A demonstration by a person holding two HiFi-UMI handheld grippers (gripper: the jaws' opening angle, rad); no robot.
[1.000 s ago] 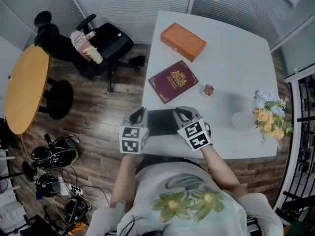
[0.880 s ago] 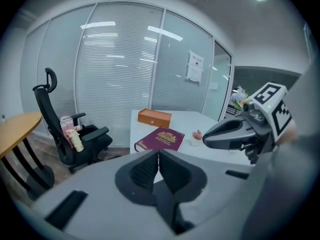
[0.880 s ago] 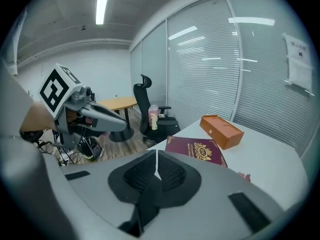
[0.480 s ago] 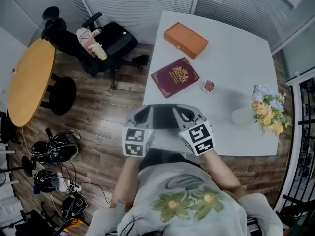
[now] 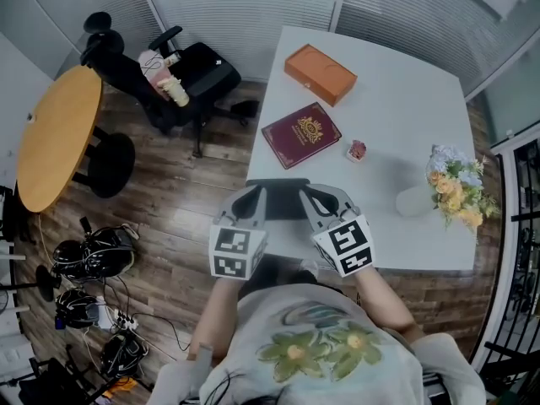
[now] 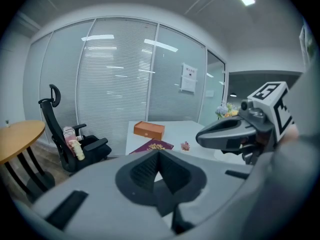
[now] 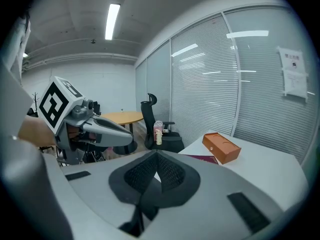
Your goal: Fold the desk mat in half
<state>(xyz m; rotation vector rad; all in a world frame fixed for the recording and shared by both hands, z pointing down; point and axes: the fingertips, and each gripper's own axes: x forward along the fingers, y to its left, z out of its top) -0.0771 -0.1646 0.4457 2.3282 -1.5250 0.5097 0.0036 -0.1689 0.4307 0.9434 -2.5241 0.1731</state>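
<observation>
My left gripper has its jaws together, clamped on the desk mat at its left corner; the right gripper is pinched the same way on the right corner. The dark mat hangs between them at the white table's near edge. A maroon book lies at 12 o'clock from the mat, apart from it. An orange box sits farther on at 1 o'clock, and flowers stand at 3 o'clock.

One orange box, one maroon book, one bouquet, one mat.
</observation>
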